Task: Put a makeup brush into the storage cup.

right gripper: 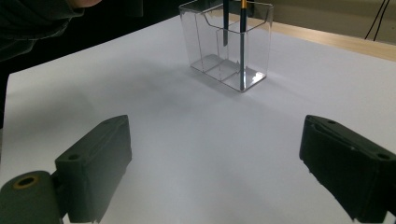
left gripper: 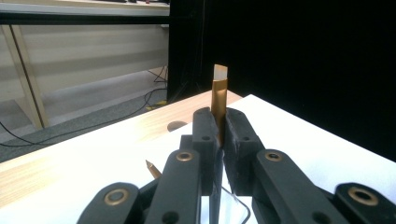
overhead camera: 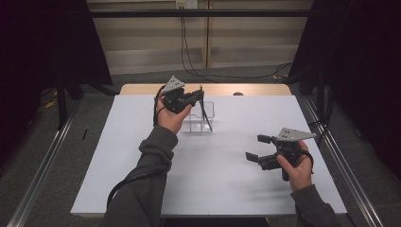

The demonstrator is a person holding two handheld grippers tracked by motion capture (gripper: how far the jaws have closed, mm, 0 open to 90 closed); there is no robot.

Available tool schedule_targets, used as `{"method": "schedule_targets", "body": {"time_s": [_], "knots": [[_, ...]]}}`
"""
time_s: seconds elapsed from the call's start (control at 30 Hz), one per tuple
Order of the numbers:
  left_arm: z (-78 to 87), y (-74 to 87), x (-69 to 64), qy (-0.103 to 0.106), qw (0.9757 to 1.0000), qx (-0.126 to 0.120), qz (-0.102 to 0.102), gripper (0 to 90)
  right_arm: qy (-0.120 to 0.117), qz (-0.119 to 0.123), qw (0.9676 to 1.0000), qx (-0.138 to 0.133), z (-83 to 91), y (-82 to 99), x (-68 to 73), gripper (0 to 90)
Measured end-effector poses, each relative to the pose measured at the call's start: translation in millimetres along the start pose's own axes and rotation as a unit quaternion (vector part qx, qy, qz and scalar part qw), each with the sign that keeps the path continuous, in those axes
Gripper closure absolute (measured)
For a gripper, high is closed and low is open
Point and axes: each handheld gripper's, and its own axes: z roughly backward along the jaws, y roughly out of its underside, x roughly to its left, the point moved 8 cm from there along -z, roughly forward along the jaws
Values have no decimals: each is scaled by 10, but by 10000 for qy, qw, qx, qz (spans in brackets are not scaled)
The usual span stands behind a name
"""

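- The pencil (overhead camera: 200,92) in the high view stands nearly upright, clamped in the left gripper (overhead camera: 195,96), above the clear holder (overhead camera: 209,109), which sits near the tabletop's (overhead camera: 142,156) far edge, a little left of its middle.
- A dark pen (overhead camera: 205,118) leans out of the holder toward the near side.
- The right gripper (overhead camera: 258,147) hangs over the tabletop's right half, nearer the near edge, well apart from the holder; its jaws stand wide and bare.
- In the left gripper view the jaws of the left gripper (left gripper: 219,128) are clenched on the gold pencil (left gripper: 218,95), whose pale end rises straight above them.
- A second pencil tip (left gripper: 152,167) pokes up below, left of the jaws, and the white tabletop (left gripper: 303,135) lies beyond.
- In the right gripper view the jaws of the right gripper (right gripper: 215,158) are released, far apart, with bare tabletop (right gripper: 196,135) between them.
- Ahead stands the clear holder (right gripper: 254,42) with its compartments; a dark pen (right gripper: 225,23) and a dark pencil with a gold band (right gripper: 242,46) stand inside; which compartments I cannot tell.
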Motion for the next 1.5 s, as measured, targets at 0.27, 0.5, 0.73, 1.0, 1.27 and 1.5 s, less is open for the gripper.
{"method": "schedule_targets", "body": {"time_s": [0.27, 0.5, 0.73, 1.0, 1.27, 1.5], "knots": [[-14, 57, 1, -10, 10000, 43, 14, 837, 13, 14, 10000, 10, 3, 4, -3, 90], [-29, 101, 7, -18, 10000, 21, 92, 836, -6, 6, 10000, 3, 2, 5, -3, 91], [-48, 144, 4, 37, 9999, 73, 72, 835, 21, 7, 10000, 10, 6, 9, -12, 90], [-87, 202, -10, 7, 9998, 137, 113, 835, 20, 15, 10000, -1, 13, 3, -13, 90], [-108, 251, -9, 102, 9997, 181, 94, 835, 21, -10, 10000, -9, 17, 1, -14, 90], [-130, 300, -21, 82, 9996, 265, 111, 834, 17, -1, 10000, -6, 18, -2, -12, 90]]}}
